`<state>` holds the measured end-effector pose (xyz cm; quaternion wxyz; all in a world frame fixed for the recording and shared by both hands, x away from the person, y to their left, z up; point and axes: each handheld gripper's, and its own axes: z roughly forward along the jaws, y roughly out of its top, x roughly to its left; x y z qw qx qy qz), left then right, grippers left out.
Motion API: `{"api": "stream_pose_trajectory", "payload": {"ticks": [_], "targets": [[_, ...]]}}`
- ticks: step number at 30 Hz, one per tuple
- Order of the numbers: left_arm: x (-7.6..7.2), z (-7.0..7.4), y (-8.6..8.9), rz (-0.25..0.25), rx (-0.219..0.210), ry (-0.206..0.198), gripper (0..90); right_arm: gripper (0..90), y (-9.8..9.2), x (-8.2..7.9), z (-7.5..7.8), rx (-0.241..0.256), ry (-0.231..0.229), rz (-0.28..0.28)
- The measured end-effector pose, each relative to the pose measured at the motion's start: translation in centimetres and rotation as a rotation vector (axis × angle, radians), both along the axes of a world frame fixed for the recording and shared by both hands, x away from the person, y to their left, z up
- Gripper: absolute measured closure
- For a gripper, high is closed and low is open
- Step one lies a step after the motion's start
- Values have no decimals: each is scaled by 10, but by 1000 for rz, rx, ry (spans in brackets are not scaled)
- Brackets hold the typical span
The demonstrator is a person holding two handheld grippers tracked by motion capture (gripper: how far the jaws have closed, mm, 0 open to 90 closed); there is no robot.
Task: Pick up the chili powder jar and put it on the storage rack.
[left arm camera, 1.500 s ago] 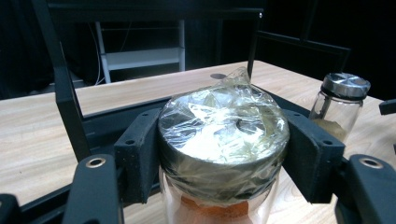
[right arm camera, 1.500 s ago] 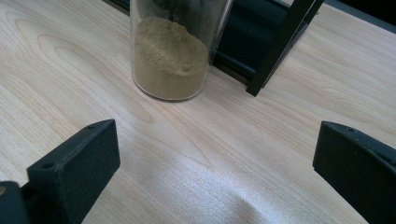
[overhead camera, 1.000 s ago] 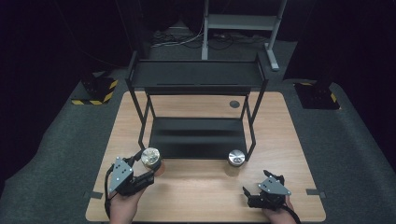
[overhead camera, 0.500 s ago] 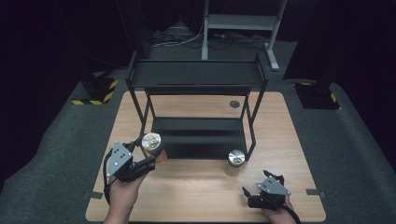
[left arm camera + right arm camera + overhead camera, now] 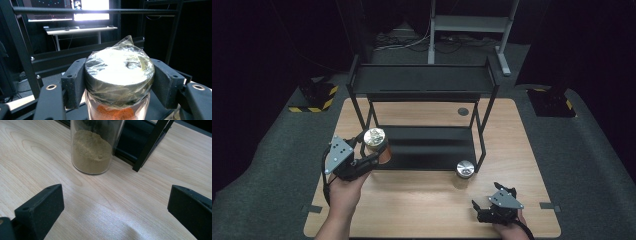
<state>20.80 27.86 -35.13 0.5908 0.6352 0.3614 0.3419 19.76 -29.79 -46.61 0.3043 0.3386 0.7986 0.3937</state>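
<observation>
The left gripper [image 5: 371,161] clasps a foil-topped jar [image 5: 376,144] at the black rack's [image 5: 422,80] lower shelf edge.

Two spice jars [image 5: 376,143] [image 5: 464,171], one black two-tier rack [image 5: 422,85], two grippers [image 5: 362,162] [image 5: 484,212]

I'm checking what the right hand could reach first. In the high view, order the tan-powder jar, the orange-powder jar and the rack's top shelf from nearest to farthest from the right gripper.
From the right gripper:
1. Tan-powder jar, on the table just ahead, to its left.
2. Orange-powder jar, across the table, clamped in the left gripper.
3. Top shelf, at the table's far side.
</observation>
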Motion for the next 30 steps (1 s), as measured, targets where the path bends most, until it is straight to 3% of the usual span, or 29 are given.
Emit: {"api": "stream_pose_trajectory", "payload": {"ticks": [30], "targets": [[25,73,-8,2,-23,-94,347,0,-1,1,0,10,5,-3]]}}
